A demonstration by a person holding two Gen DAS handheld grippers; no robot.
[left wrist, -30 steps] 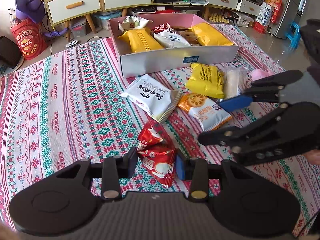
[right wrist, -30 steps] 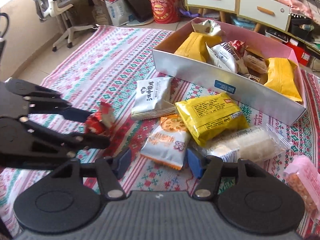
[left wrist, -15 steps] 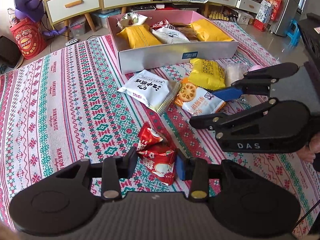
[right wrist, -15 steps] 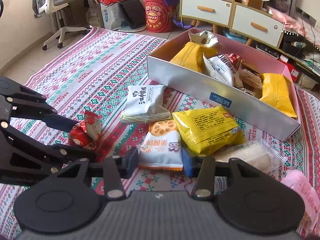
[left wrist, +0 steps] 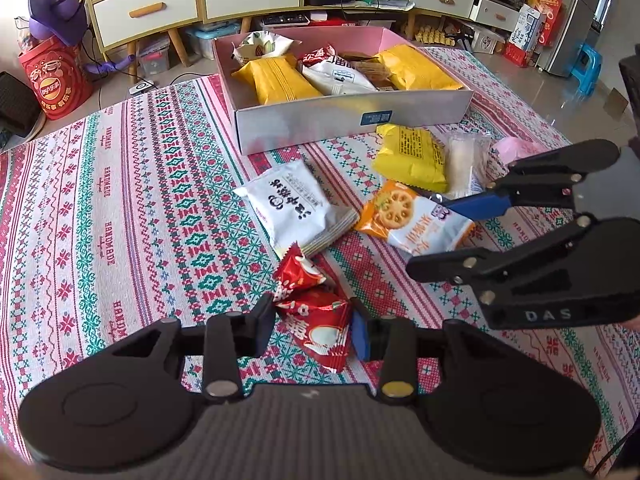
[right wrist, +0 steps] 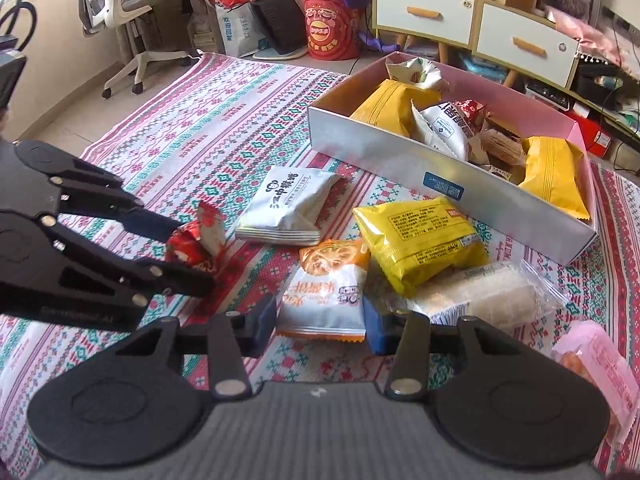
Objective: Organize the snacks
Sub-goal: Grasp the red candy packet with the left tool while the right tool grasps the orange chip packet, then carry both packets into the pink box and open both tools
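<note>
My left gripper (left wrist: 313, 326) is shut on a red snack packet (left wrist: 304, 280), held just over the patterned cloth. From the right wrist view the same left gripper (right wrist: 184, 252) pinches the red packet (right wrist: 196, 236) at the left. My right gripper (right wrist: 320, 322) has its pads against both sides of an orange-and-white cracker packet (right wrist: 328, 280) lying on the cloth. In the left wrist view that right gripper (left wrist: 430, 236) reaches in from the right over the cracker packet (left wrist: 404, 216). A pink-lined box (left wrist: 304, 128) at the back holds several snacks.
A white packet (left wrist: 288, 204), a yellow packet (left wrist: 412, 152) and a clear packet (left wrist: 464, 160) lie on the cloth in front of the box (right wrist: 372, 148). A pink packet (right wrist: 596, 364) lies at the right. Cabinets, a red tub and an office chair stand beyond the cloth.
The right gripper's jaws have narrowed from wide apart onto the cracker packet, after shifting slightly over it. The left gripper has kept its hold on the red packet without moving.
</note>
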